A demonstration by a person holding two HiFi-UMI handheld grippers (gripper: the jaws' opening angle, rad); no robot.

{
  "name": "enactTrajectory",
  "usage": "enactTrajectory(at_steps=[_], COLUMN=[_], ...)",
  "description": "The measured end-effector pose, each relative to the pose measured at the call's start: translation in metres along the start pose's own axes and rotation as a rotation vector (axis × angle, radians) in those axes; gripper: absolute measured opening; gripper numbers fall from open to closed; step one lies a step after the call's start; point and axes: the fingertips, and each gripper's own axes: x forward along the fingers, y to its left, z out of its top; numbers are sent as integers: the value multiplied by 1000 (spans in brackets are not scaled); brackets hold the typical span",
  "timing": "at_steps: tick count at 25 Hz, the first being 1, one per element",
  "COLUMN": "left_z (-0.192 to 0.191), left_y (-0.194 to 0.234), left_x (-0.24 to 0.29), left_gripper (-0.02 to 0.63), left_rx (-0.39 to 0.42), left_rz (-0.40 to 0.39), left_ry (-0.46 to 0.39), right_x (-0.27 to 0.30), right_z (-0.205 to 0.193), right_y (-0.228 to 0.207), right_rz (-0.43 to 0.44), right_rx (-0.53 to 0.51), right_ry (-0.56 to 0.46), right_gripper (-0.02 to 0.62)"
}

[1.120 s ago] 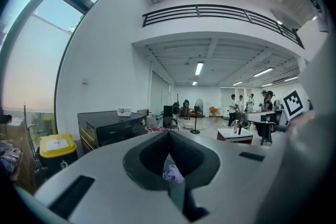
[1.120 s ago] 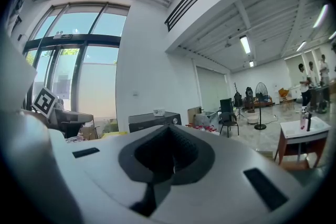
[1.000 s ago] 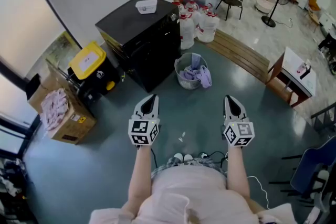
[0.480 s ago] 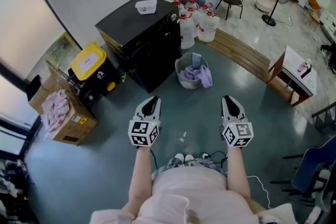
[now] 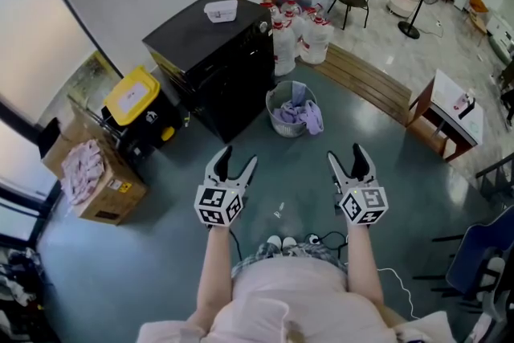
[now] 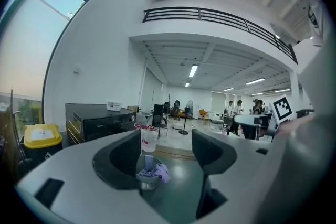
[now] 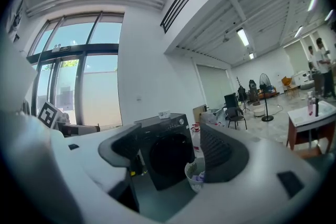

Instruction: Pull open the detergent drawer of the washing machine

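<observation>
head view, left gripper (image 5: 239,158): held out low over the grey floor (image 5: 161,253), jaws spread wide, just been opening up, nothing between them
head view, right gripper (image 5: 345,155): alongside it, jaws wide apart too, also just been opening, empty
head view, washing machine (image 5: 217,52): black box up ahead and a bit left of both grippers, well apart from them, small white item (image 5: 221,10) on top
head view, detergent drawer: too small to pick out on the machine's front from up here
head view, clutter: laundry basket (image 5: 293,110) with clothes just beside the machine's front corner, bottles (image 5: 301,32) behind it, yellow-lidded bin (image 5: 132,95) and cardboard box (image 5: 92,177) off to the left
left gripper view, jaws: wide open, only floor and the laundry basket (image 6: 148,178) showing through the gap, far off
left gripper view, washing machine (image 6: 100,120): off to the left of the jaws, not lined up with them
right gripper view, jaws: wide open, gripping nothing
right gripper view, washing machine (image 7: 168,155): framed right in the gap, round dark door facing this way, still well apart
right gripper view, detergent drawer: can't tell it from the rest of the top panel, nothing sticking out of the front
</observation>
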Motion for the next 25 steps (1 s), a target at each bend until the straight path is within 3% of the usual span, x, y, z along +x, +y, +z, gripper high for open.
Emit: enactTrajectory(at_steps=[16,25], left_z=[-13,-8], left_y=[28,43], left_x=[12,47], left_gripper=[314,314], left_rx=[45,56], left_rz=[-56,-65], left_ry=[41,34], right_x=[26,64], right_z=[-10,-11], right_y=[10,5], right_rz=[-52,-29], right_rx=[20,7], right_ry=[-7,5], right_gripper=[364,364])
